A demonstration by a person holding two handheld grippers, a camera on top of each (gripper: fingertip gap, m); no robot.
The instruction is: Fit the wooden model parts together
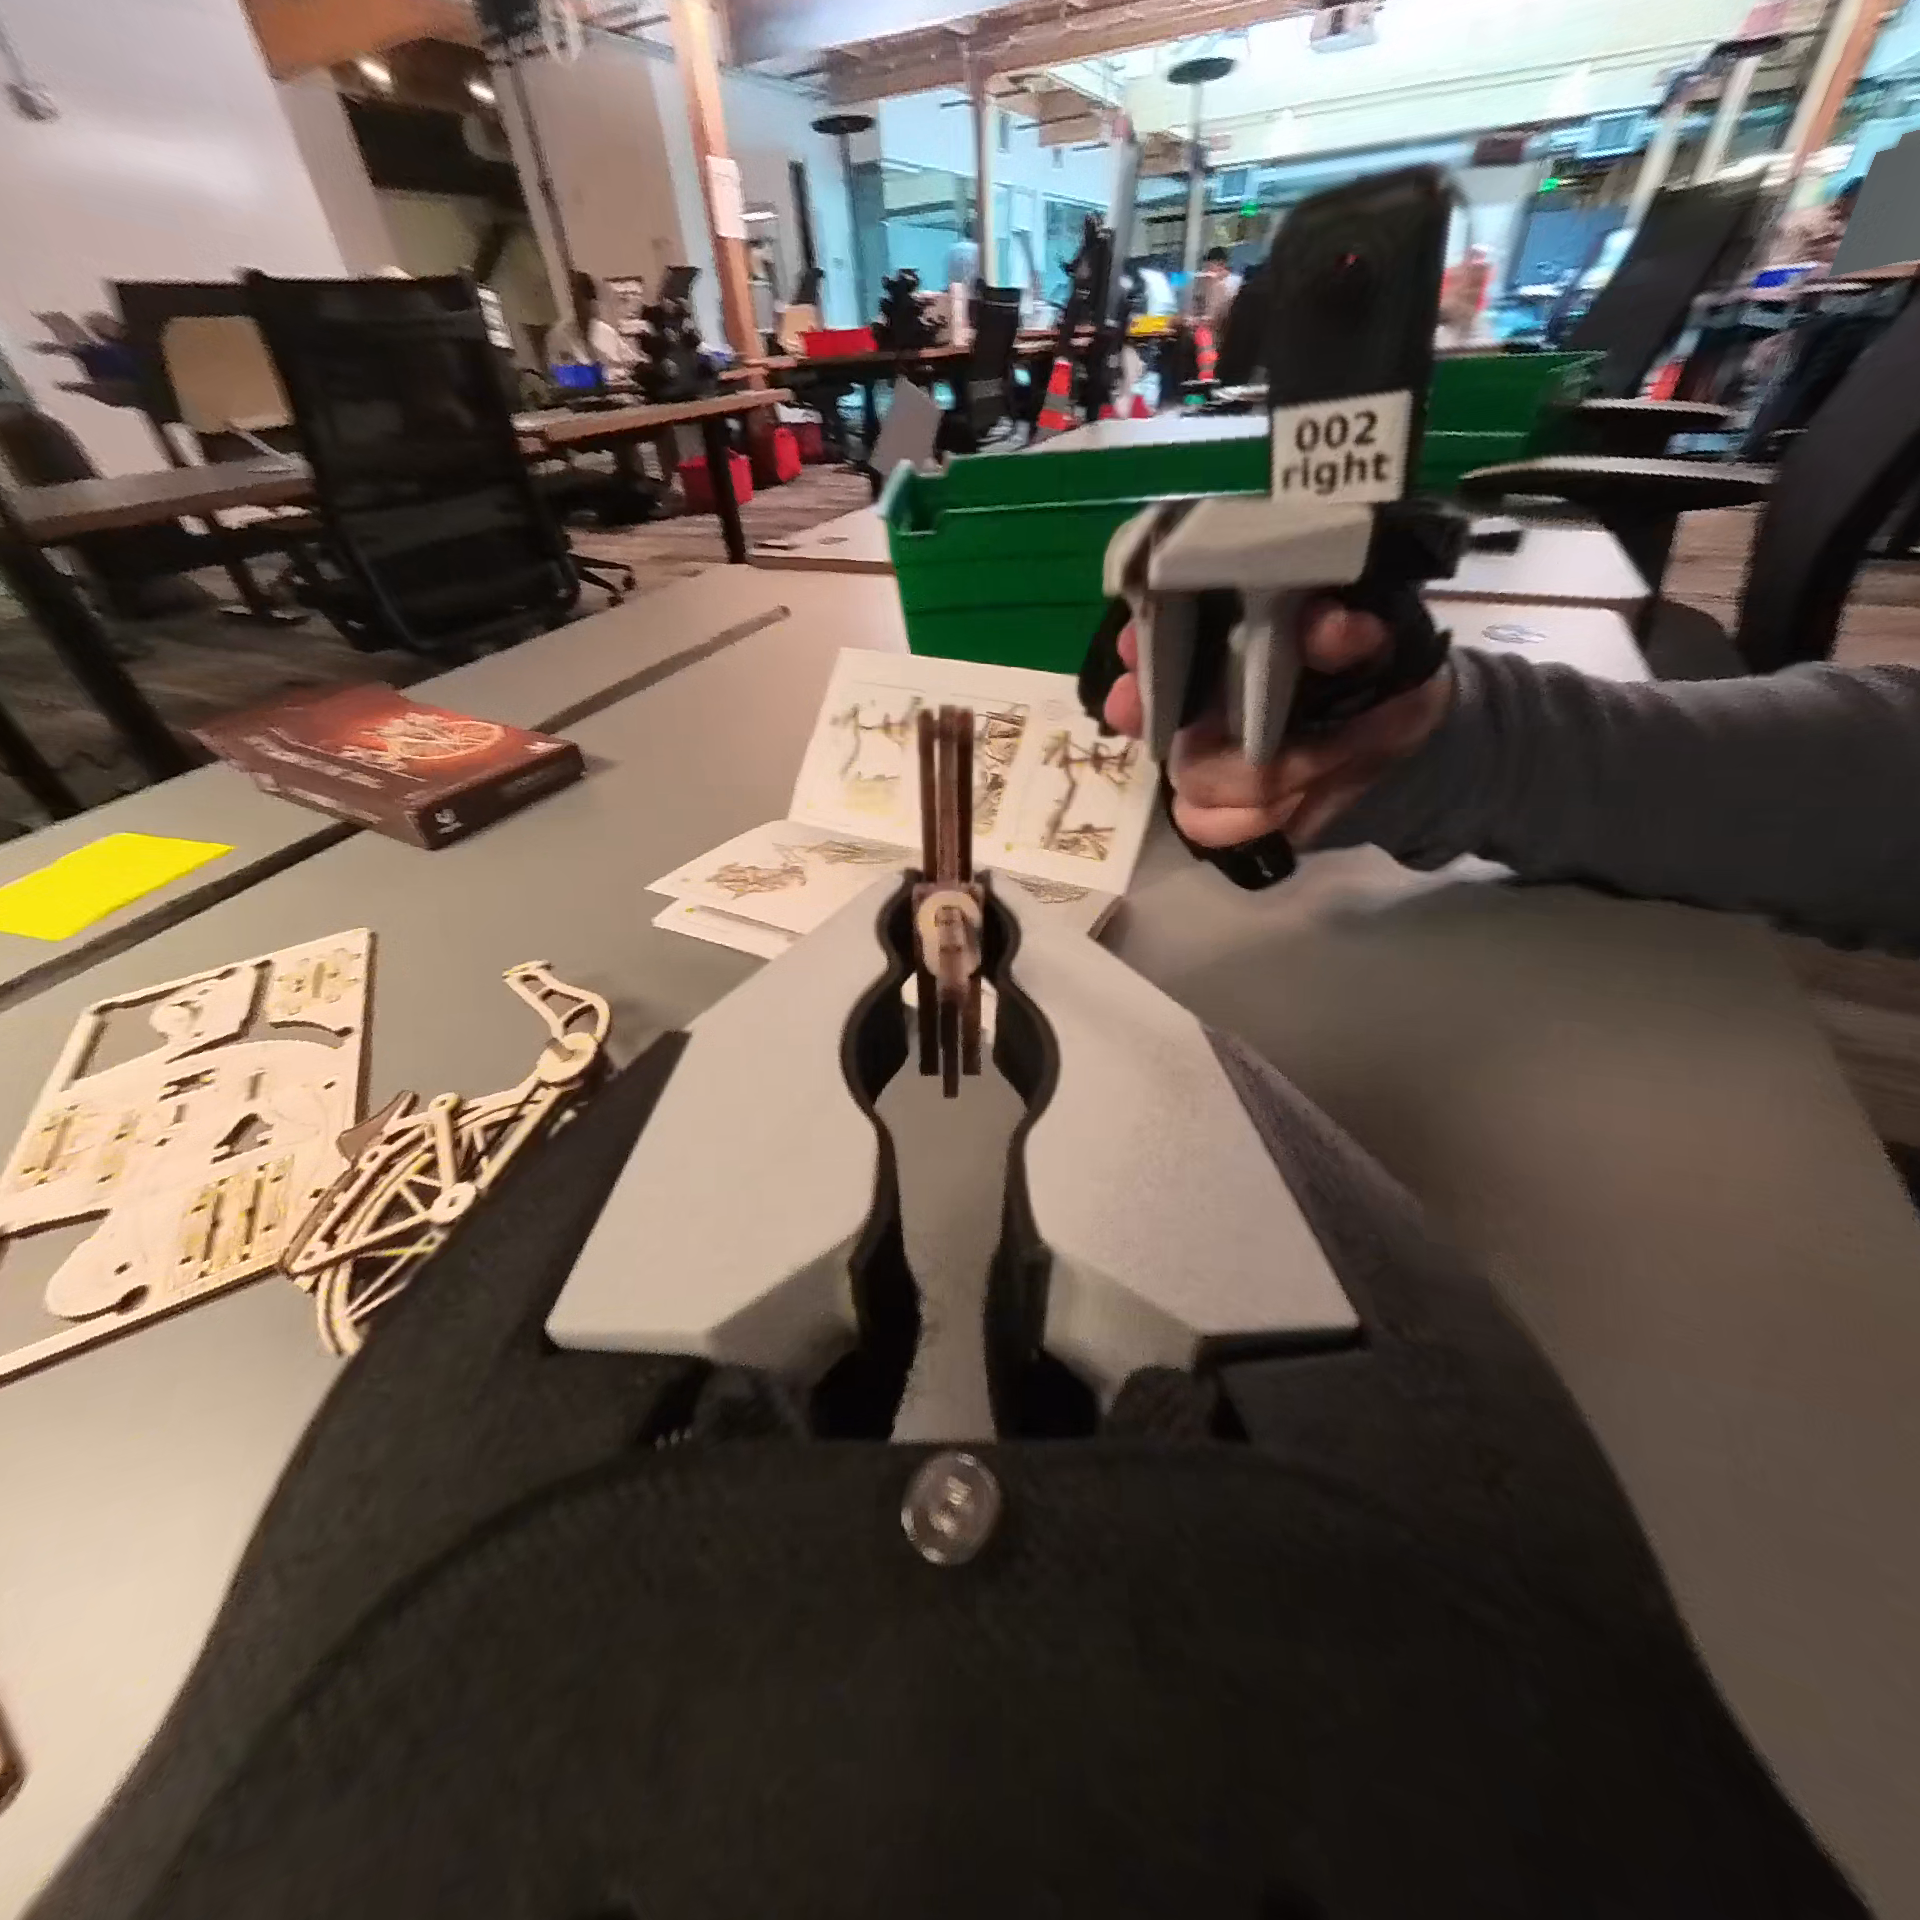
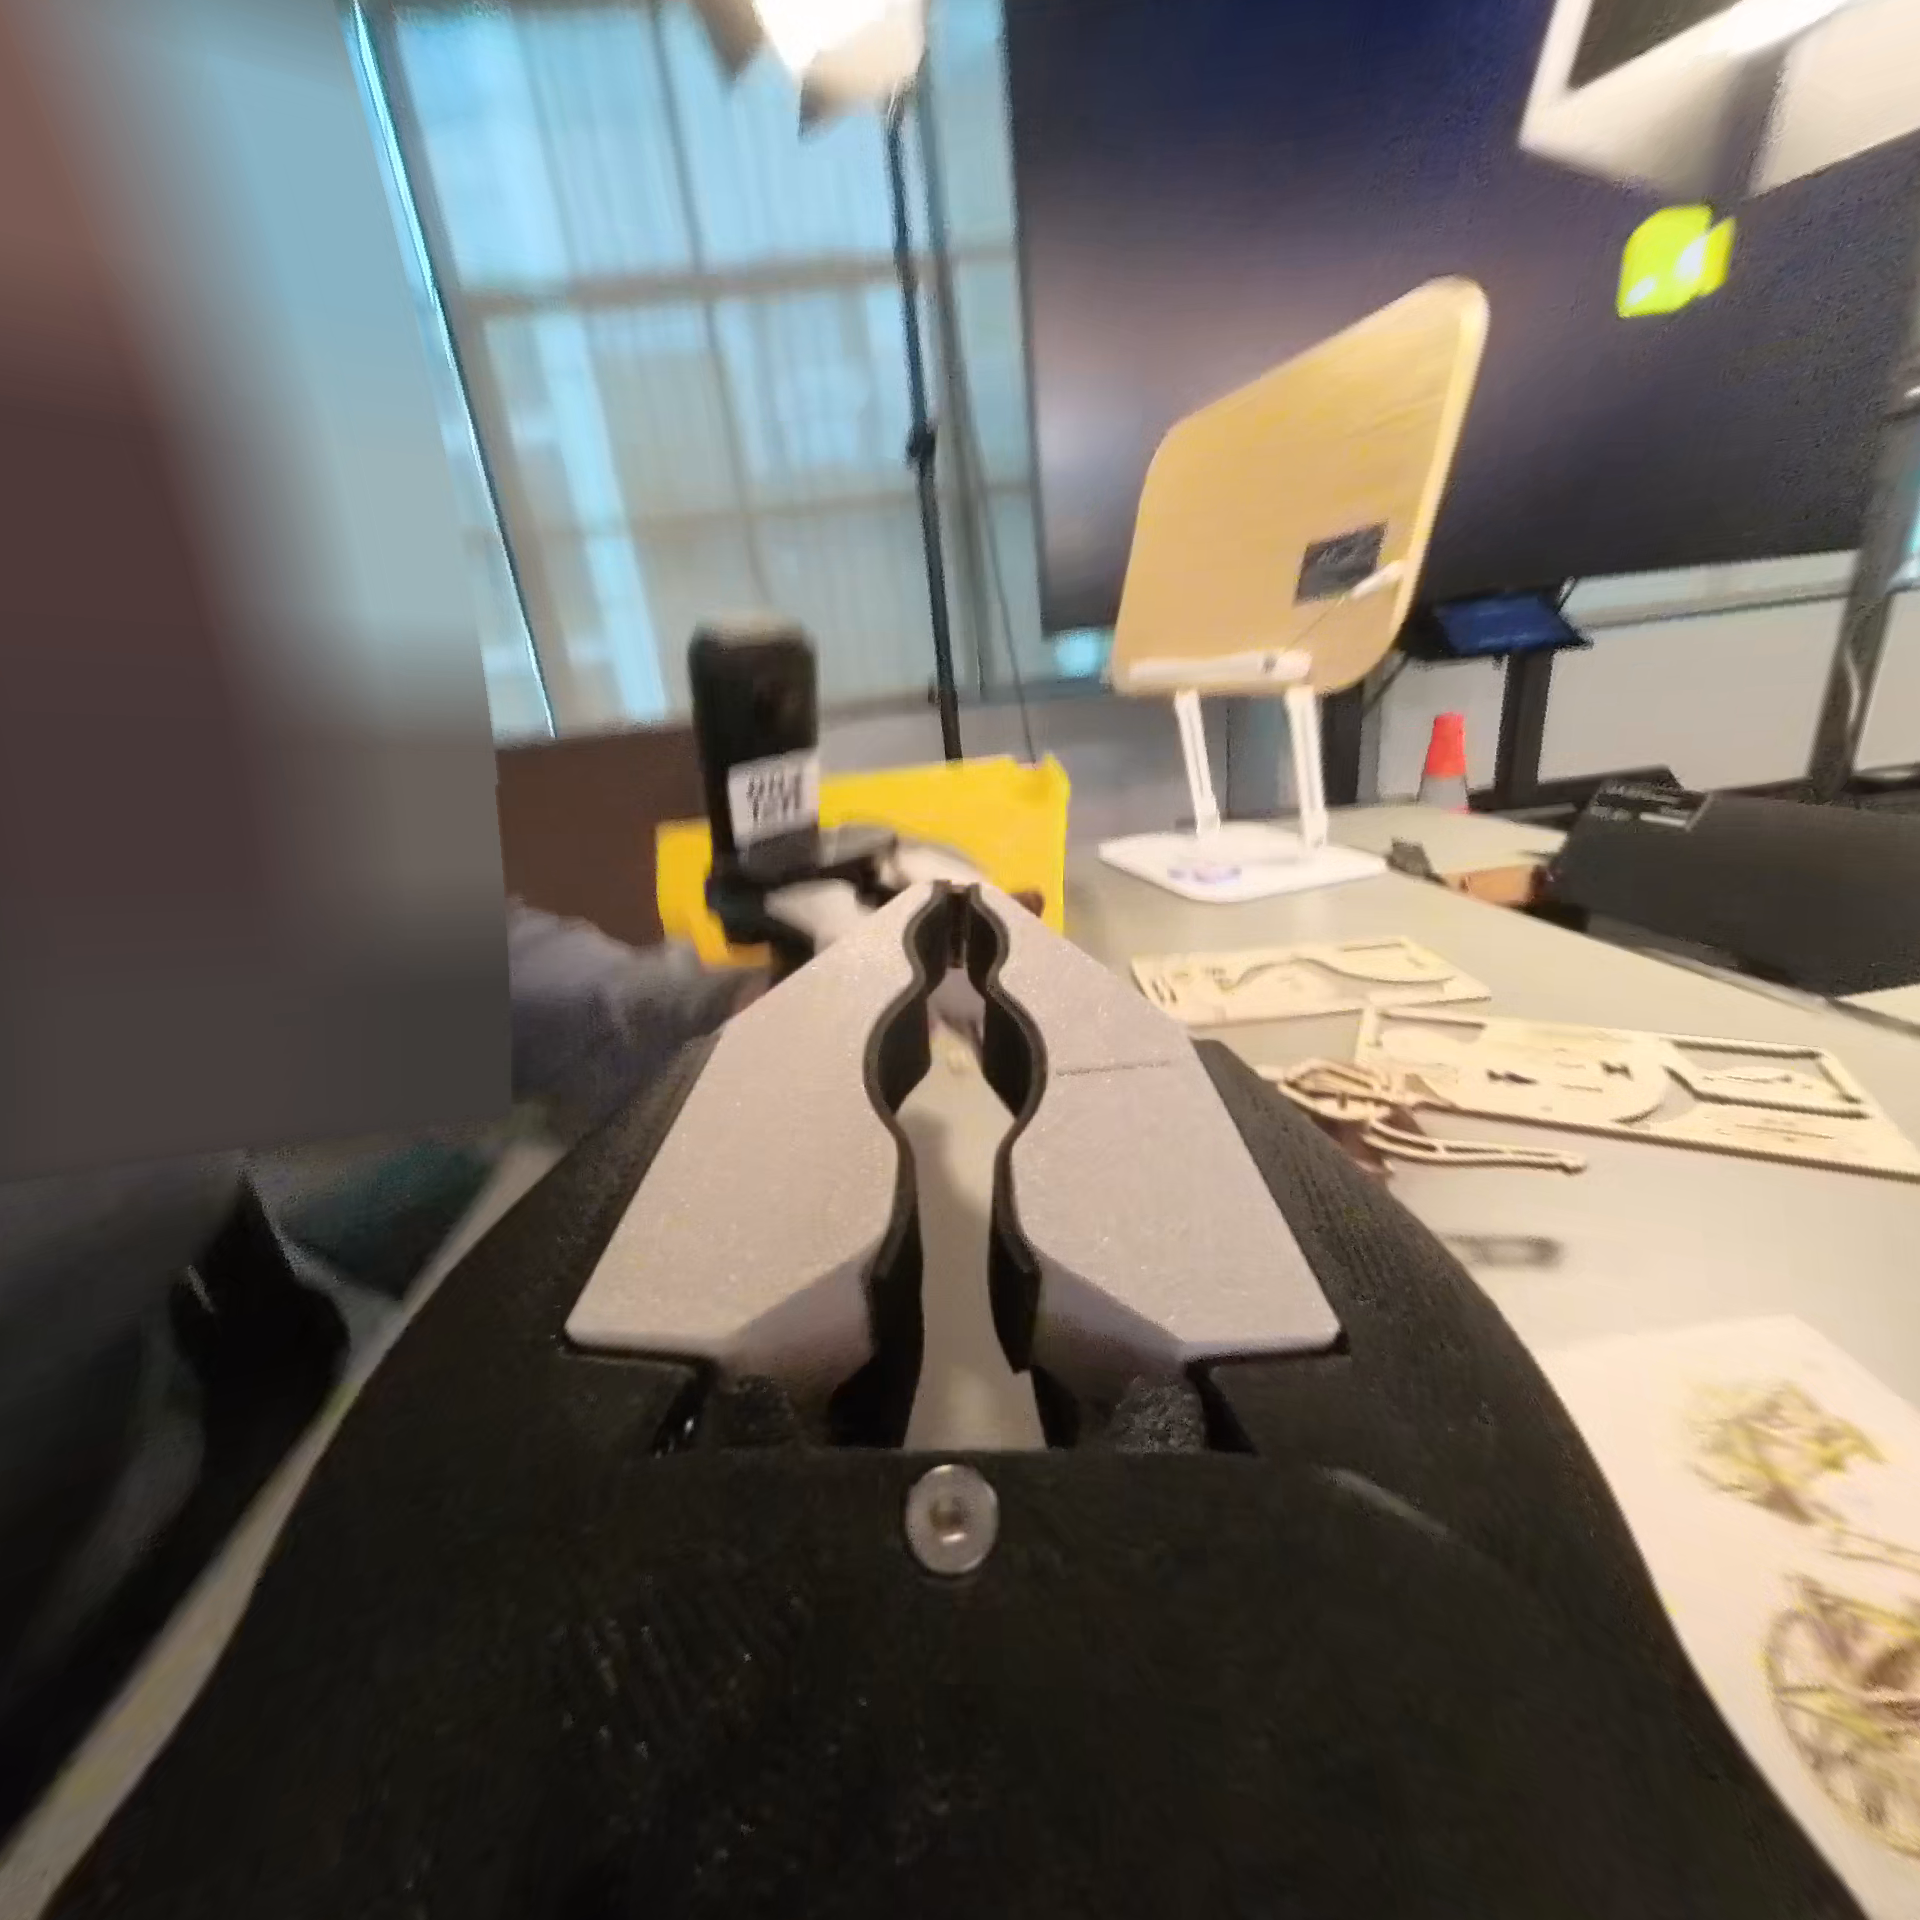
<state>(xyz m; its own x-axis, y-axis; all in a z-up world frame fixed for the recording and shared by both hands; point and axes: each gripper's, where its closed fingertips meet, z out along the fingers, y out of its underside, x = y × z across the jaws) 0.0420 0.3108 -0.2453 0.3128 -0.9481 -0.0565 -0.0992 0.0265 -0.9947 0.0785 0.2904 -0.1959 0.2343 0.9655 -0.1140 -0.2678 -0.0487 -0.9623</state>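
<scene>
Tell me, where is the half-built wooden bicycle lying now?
In the left wrist view the wooden bicycle lies flat on the grey table, left of the left gripper, overlapping the right edge of the punched-out wooden sheet.

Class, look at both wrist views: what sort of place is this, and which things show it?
Probably an open-plan office or lab workspace: rows of long desks, black mesh office chairs, and a large dark wall screen behind the grey table.
</scene>
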